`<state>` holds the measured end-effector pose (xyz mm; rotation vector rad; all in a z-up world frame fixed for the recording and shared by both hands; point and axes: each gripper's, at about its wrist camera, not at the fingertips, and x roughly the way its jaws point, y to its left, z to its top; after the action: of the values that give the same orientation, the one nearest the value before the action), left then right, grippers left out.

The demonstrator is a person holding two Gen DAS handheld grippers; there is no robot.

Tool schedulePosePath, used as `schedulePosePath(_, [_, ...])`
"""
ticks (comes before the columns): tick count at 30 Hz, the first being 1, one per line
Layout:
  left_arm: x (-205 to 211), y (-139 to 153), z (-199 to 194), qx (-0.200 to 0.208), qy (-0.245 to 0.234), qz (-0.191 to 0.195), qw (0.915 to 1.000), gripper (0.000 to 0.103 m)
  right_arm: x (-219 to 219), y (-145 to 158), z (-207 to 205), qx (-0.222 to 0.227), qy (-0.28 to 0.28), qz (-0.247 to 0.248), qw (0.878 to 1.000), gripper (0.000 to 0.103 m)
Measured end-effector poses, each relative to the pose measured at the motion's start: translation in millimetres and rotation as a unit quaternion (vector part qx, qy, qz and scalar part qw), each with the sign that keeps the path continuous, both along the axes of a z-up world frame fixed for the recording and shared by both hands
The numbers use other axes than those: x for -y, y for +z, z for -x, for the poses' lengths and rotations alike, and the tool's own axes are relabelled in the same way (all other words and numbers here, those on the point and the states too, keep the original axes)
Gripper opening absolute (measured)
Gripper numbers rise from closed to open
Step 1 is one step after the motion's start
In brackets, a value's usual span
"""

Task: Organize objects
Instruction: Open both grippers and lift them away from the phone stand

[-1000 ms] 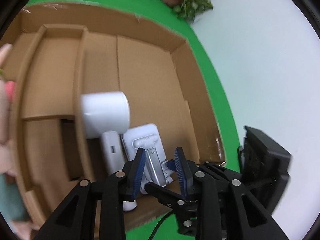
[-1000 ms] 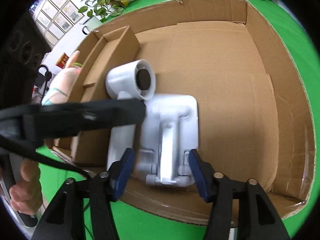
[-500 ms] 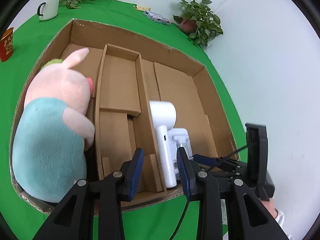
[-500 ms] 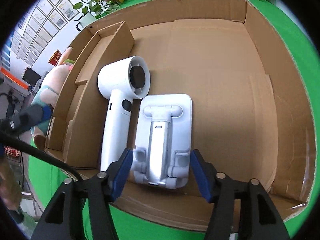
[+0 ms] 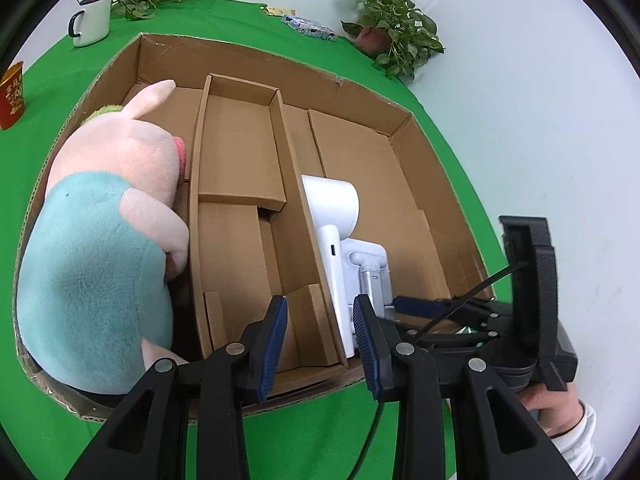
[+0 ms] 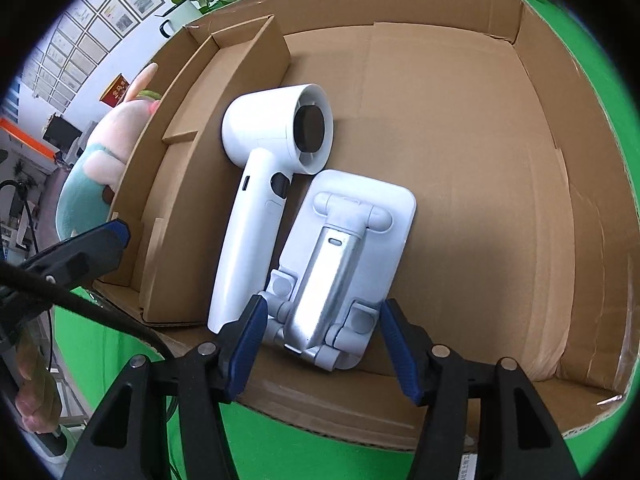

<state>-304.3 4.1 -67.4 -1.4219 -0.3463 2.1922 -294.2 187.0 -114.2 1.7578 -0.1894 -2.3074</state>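
Right tongs (image 6: 320, 344) apart, straddling the near end of the white phone stand (image 6: 344, 264) – pads not pressing. Left tongs (image 5: 320, 344) apart, empty, over a divider. Hair dryer (image 6: 260, 208) just beside the stand in the cardboard box (image 6: 500, 24) on the green worktop (image 5: 60, 92); box's right half bare.

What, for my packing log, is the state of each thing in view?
Box: open, with dividers.
Pig: lying in the left compartment.
Dryer: lying flat in the big compartment, along the divider.
Stand: folded, lying flat beside the dryer.
Mug: upright, outside the box.
Left gripper: jaws open, empty.
Right gripper: jaws open, either side of the stand's near end, seemingly not pressing it.
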Motion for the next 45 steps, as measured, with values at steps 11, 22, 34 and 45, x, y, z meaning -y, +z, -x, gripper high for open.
schedulePosePath(11, [4, -9, 0, 0.004, 0.005, 0.004, 1.0000, 0.033, -6, -7, 8, -0.031, -0.008, -0.008, 0.999, 0.052])
schedulePosePath(22, [3, -9, -4, 0.000, -0.002, 0.016, 0.9999, 0.033, 0, -8, 10, -0.045, 0.048, -0.018, 0.998, 0.051])
schedulePosePath(34, [4, 5, -21, -0.072, 0.013, 0.052, 0.9959, 0.048, -25, 13, -26, -0.123, 0.005, -0.023, 0.992, 0.090])
schedulePosePath(45, [-6, 4, -22, -0.076, 0.025, 0.095, 0.9923, 0.047, -2, 34, -70, -0.212, -0.033, -0.044, 0.976, 0.102])
